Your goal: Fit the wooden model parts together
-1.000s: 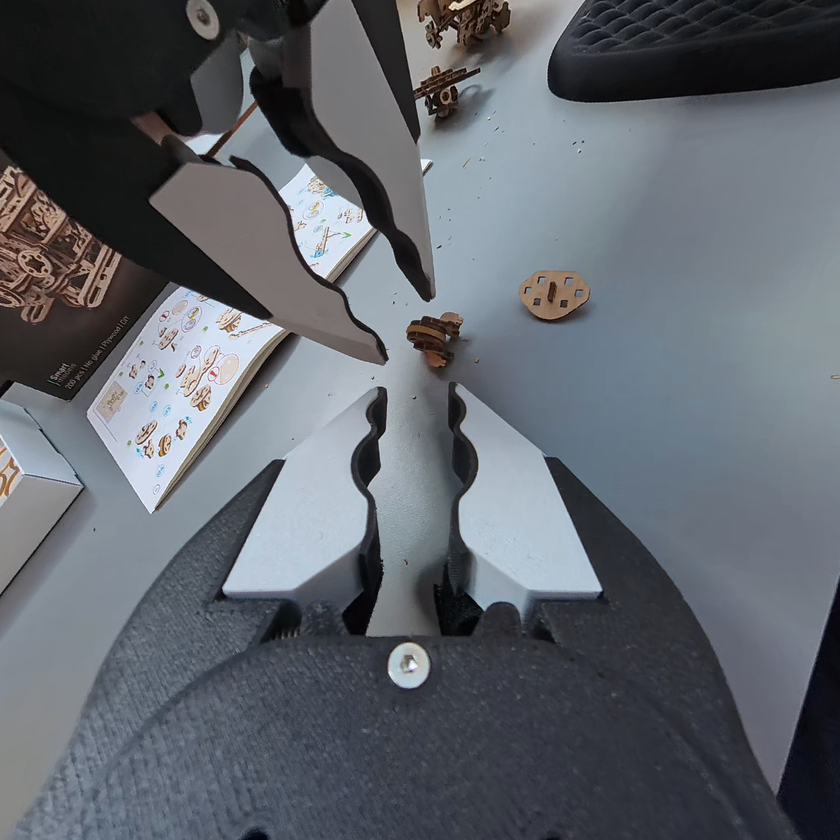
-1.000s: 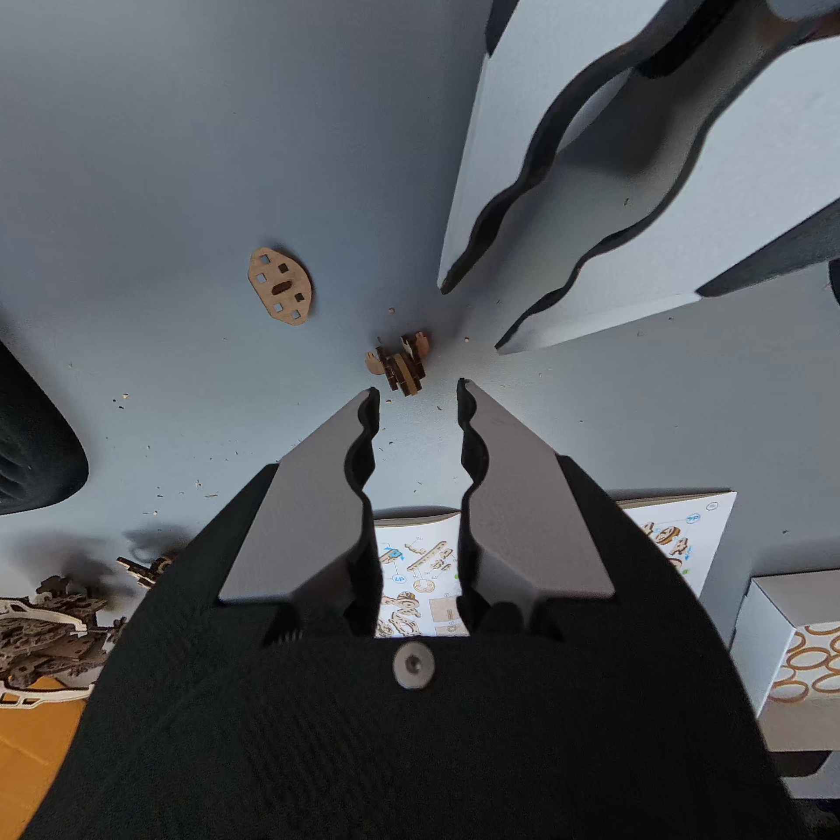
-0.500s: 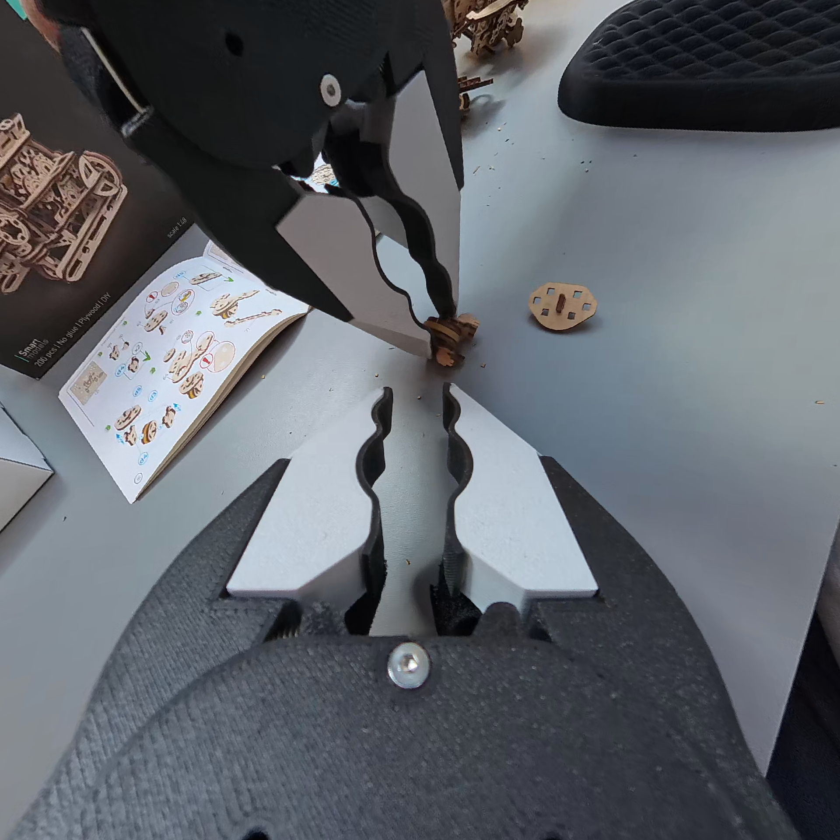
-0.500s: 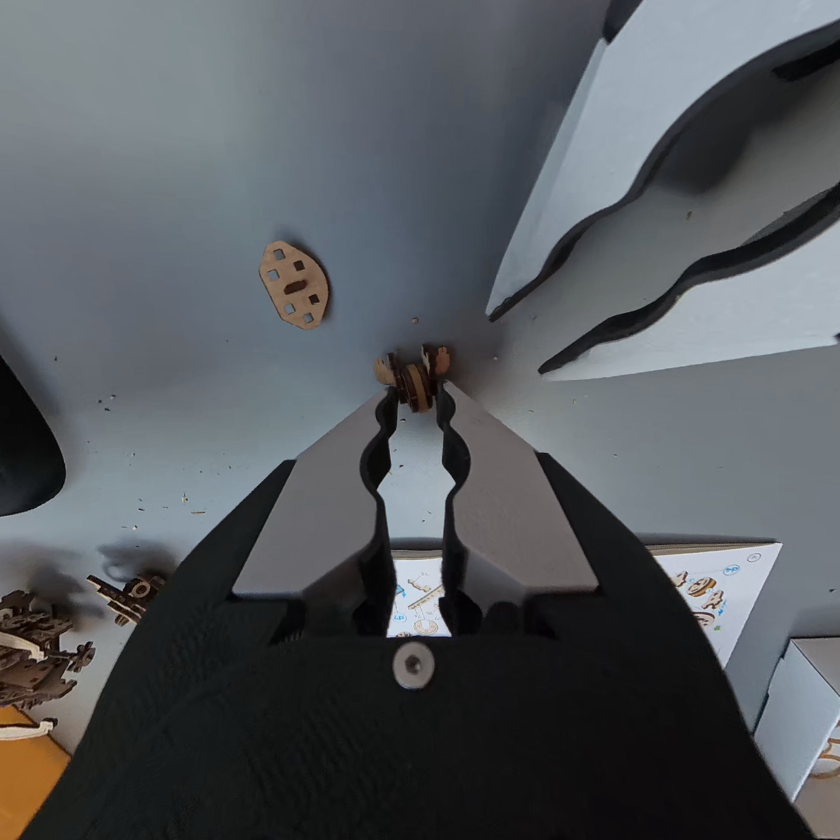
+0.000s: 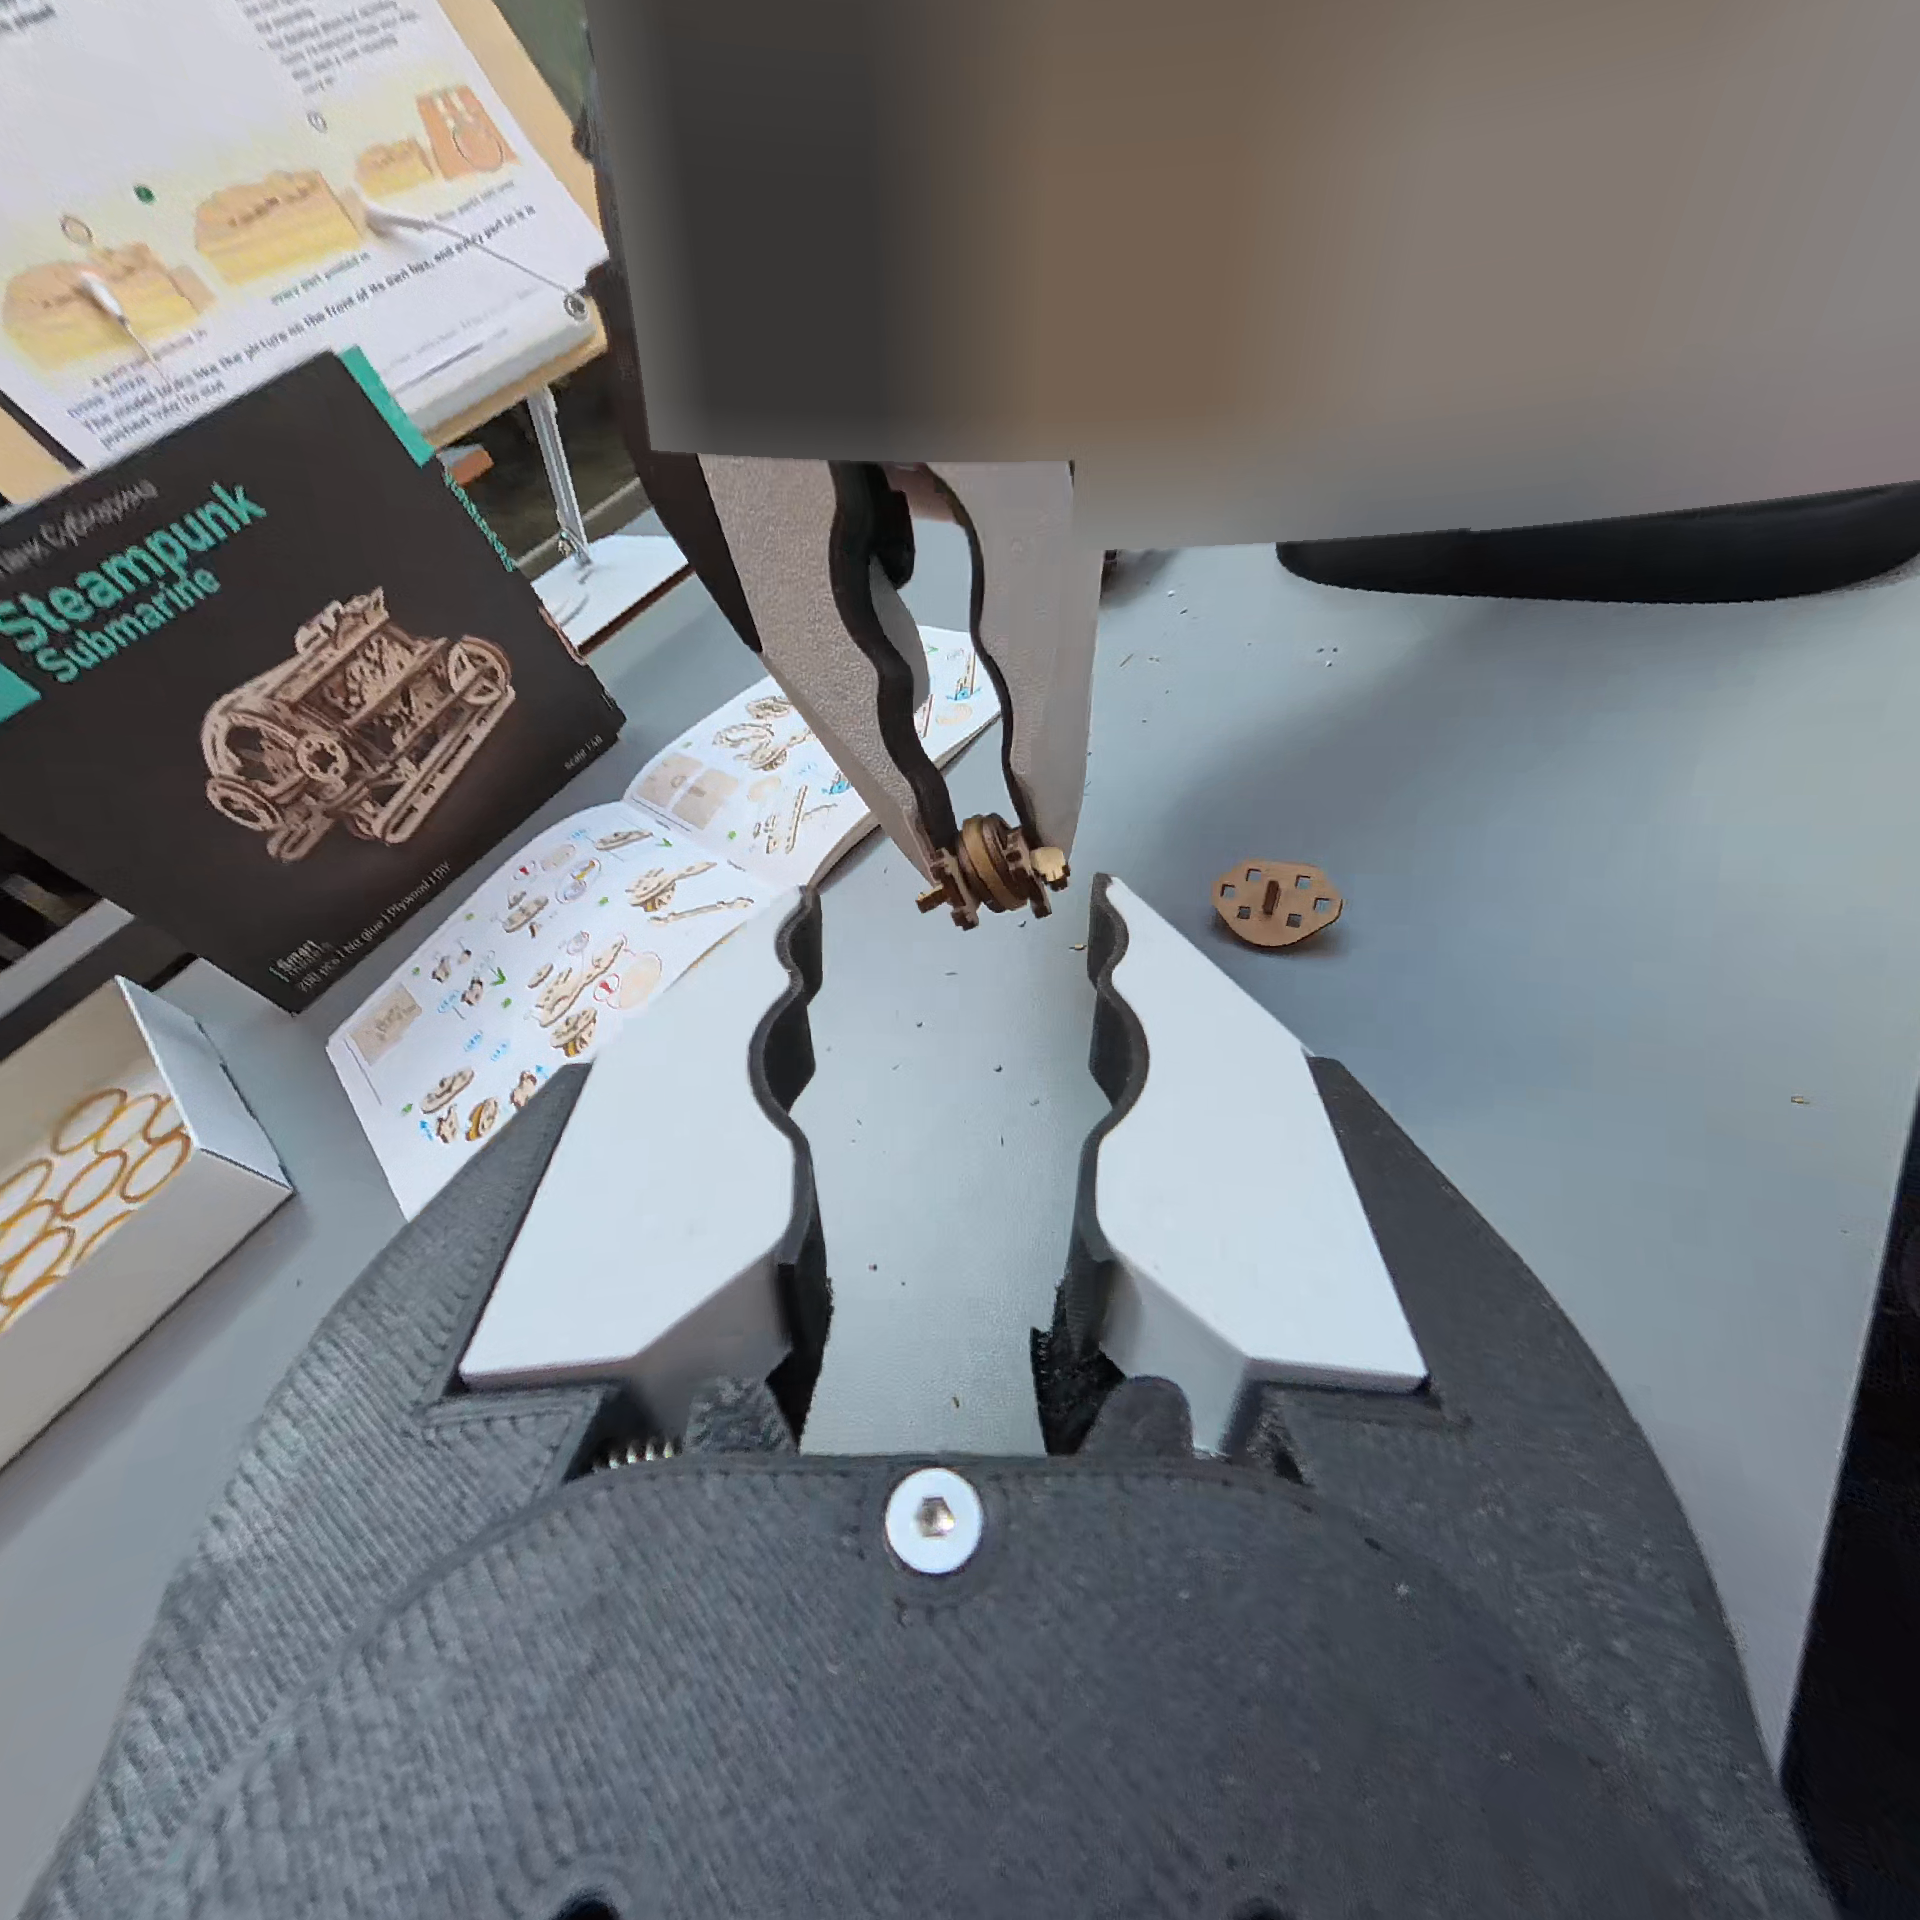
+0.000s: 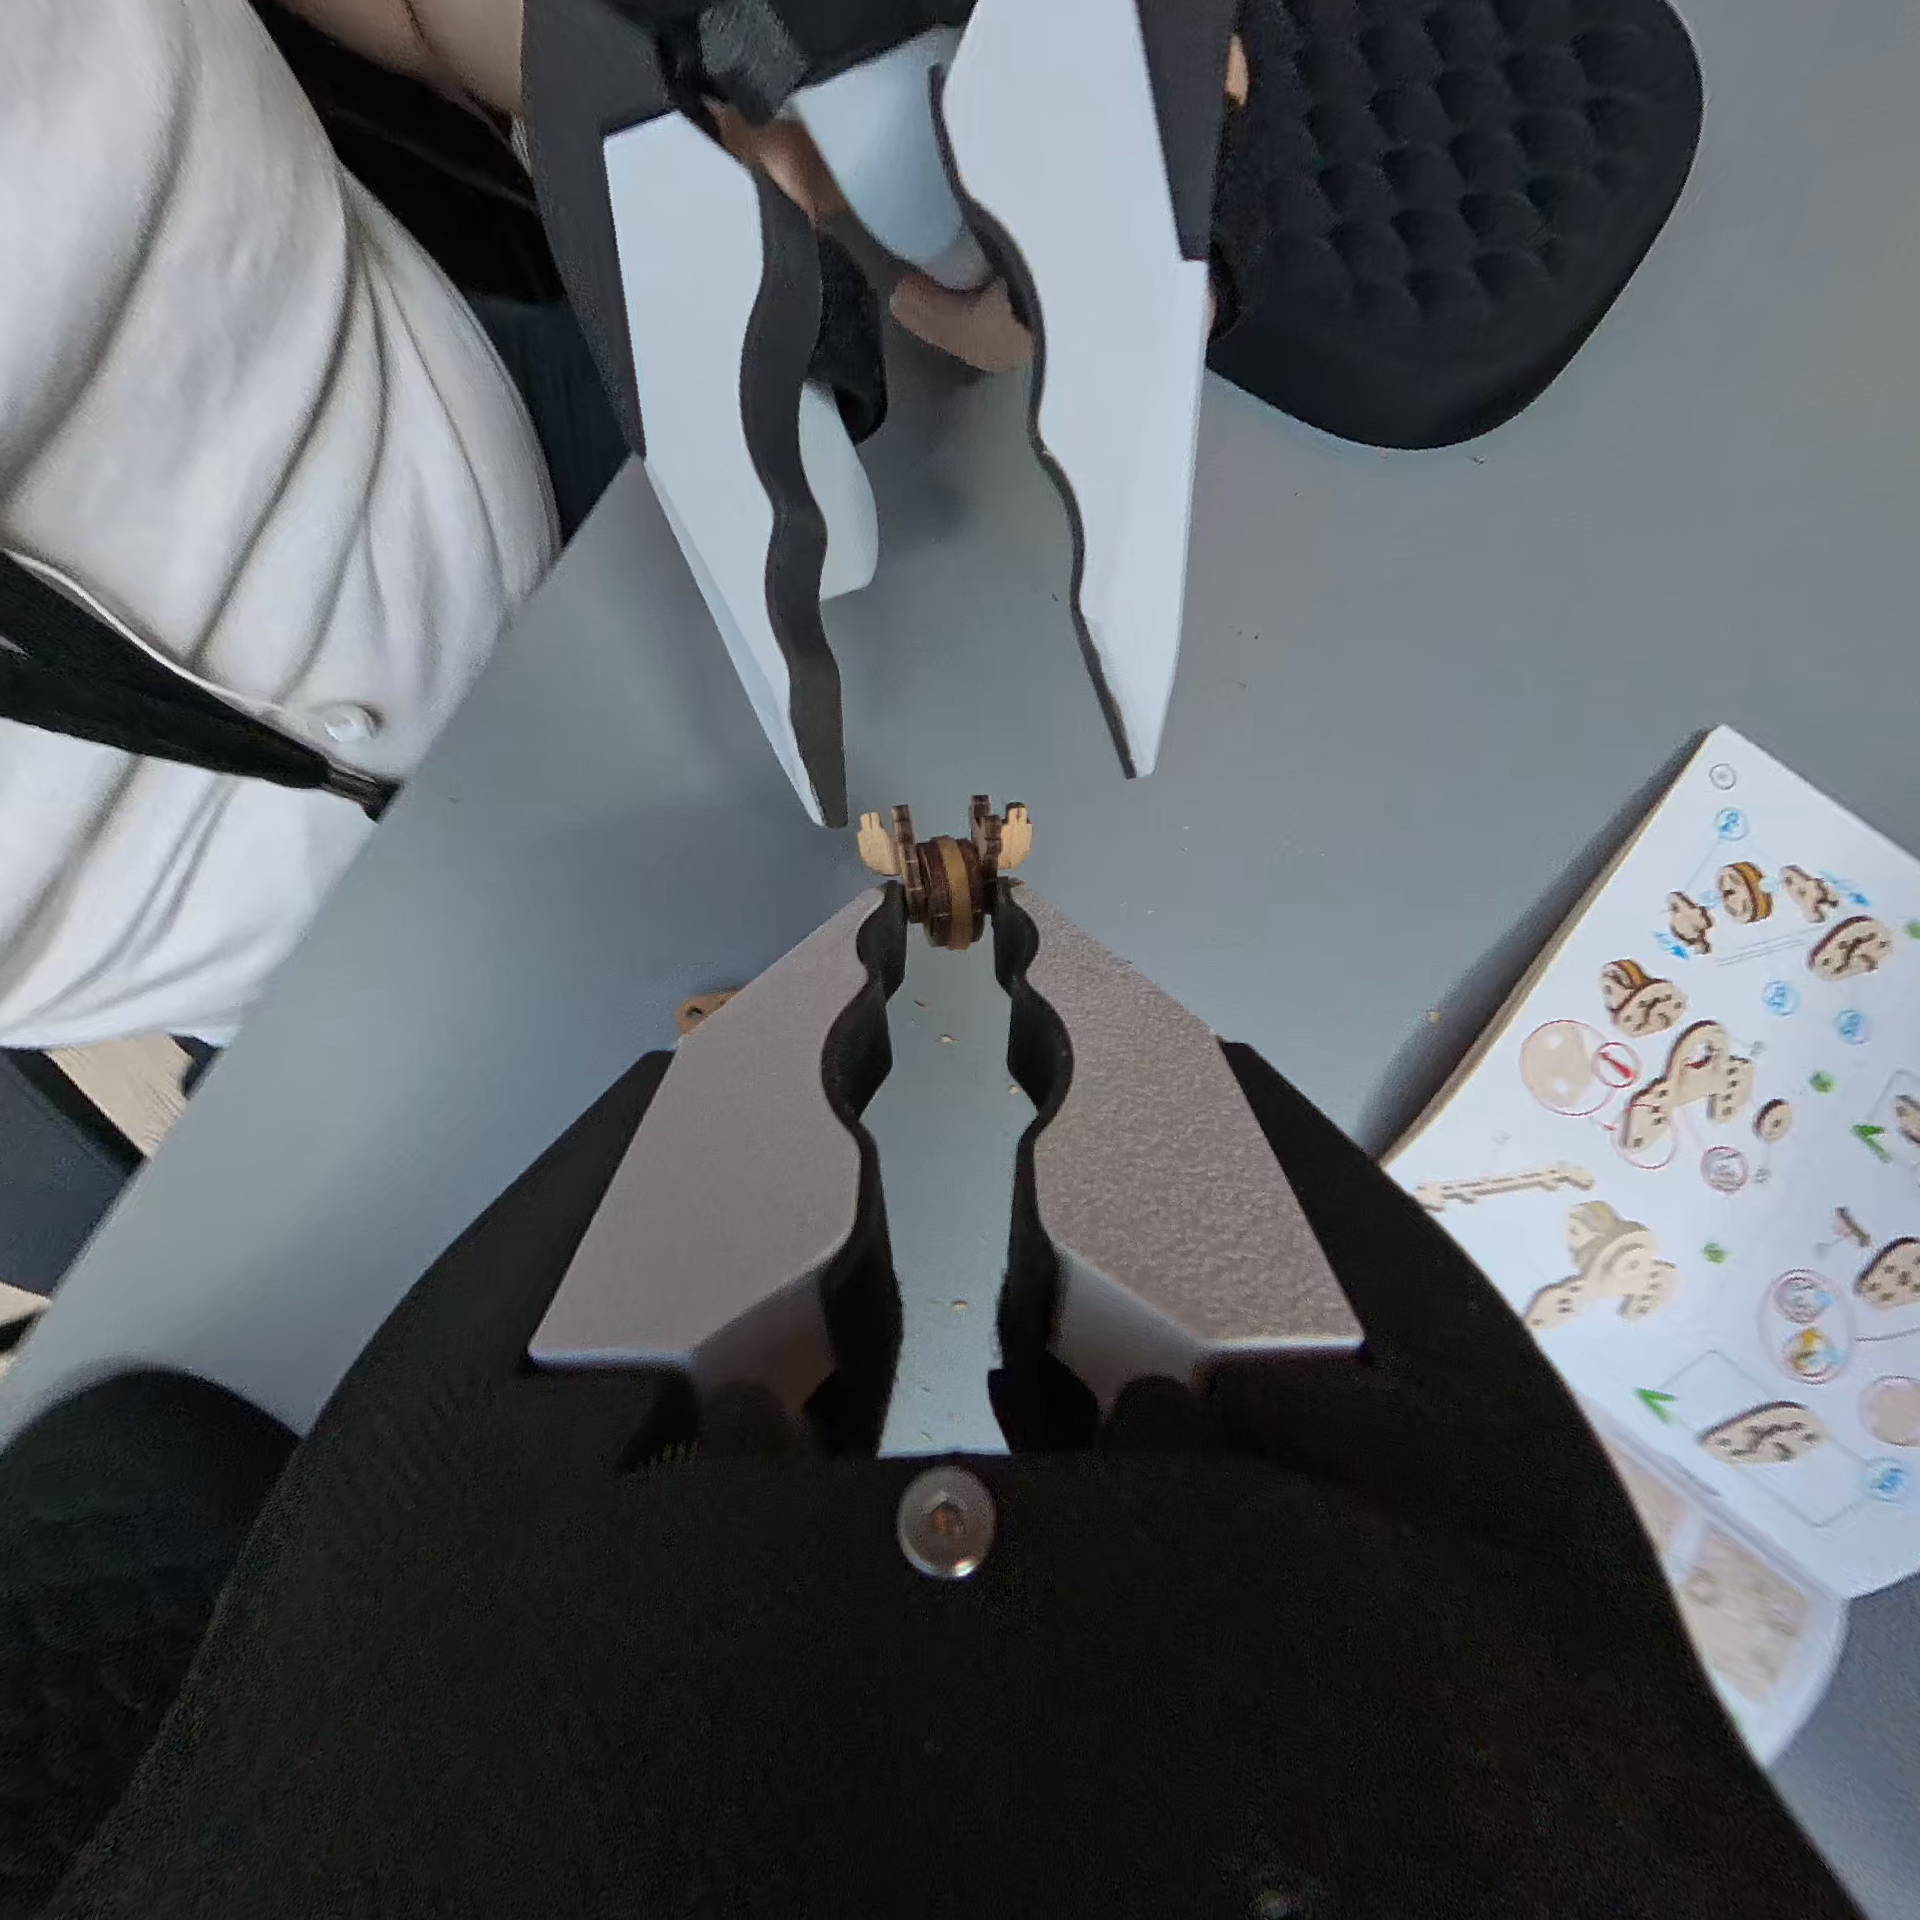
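Observation:
My right gripper [image 6: 948,902] is shut on a small wooden sub-assembly [image 6: 943,878] made of stacked round discs with notched end pieces, and holds it at its fingertips above the grey table [image 6: 1403,644]. In the left wrist view the right gripper [image 5: 992,857] comes down from above with the sub-assembly [image 5: 987,875]. My left gripper [image 5: 951,902] is open and empty, its tips on either side of the piece and just short of it. It also shows in the right wrist view [image 6: 980,792]. A flat oval wooden plate [image 5: 1276,914] with square holes lies on the table to the right.
An open instruction booklet [image 5: 582,966] lies at the left, with a black model box [image 5: 260,707] and a white box [image 5: 94,1174] beside it. A black padded cushion [image 6: 1455,208] is at the far side. A person's white sleeve [image 6: 208,499] is by the table edge. Left and right tips are no more than a few centimetres apart. From the right gripper's tips to the flat oval wooden plate [image 5: 1276,914] is close to 7 cm.
My right gripper closed on the sub-assembly and lifted it off the table. My left gripper opened wider and now faces the piece. Both views tilted up.

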Motion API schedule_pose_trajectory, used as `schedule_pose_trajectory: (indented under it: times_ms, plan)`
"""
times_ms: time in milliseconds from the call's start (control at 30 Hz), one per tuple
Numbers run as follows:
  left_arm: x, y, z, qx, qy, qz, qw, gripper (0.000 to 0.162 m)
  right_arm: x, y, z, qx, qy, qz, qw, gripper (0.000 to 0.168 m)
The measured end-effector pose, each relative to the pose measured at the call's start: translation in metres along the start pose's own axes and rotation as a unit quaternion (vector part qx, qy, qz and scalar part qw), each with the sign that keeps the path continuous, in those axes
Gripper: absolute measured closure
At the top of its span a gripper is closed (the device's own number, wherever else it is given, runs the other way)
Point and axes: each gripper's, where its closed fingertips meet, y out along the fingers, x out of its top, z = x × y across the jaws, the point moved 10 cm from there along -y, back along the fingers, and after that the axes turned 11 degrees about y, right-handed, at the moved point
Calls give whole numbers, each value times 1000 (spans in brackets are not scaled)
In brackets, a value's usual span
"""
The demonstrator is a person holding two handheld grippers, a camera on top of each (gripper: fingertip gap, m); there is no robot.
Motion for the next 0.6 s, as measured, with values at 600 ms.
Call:
schedule_pose_trajectory:
  times_ms: [600]
  plan:
    - [25,-19,-26,-93,129,-81,984,141,-17,6,56,49,165,-123,977,152]
